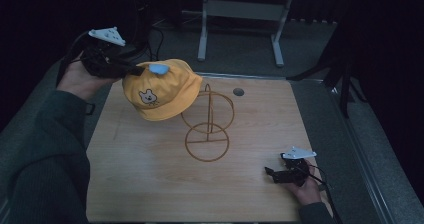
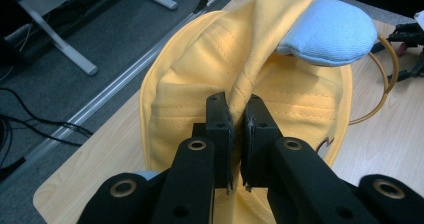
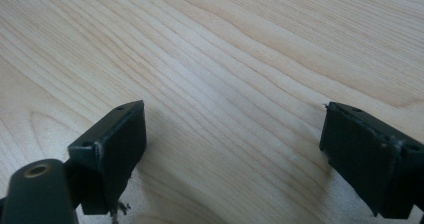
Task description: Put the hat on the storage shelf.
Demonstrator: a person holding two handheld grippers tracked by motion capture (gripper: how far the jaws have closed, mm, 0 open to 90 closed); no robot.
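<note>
Evidently the step in hand is hanging the yellow hat [image 1: 161, 90] on the wire stand [image 1: 208, 129]. The left gripper [image 1: 131, 70] is clenched on a pinched fold of the hat's fabric, holding it in the air above the tabletop's [image 1: 150, 184] far left corner, just beside the stand's upper ring. To do it well, I judge the crown should be carried over the top ring and lowered squarely, with the fold released only once the hat sits. The right gripper [image 1: 275, 174] lies near the tabletop's near right corner, jaws spread wide over bare wood, grasping nothing. The hat hides part of the stand's ring, and the dim light blurs the left hand [image 1: 82, 79].
</note>
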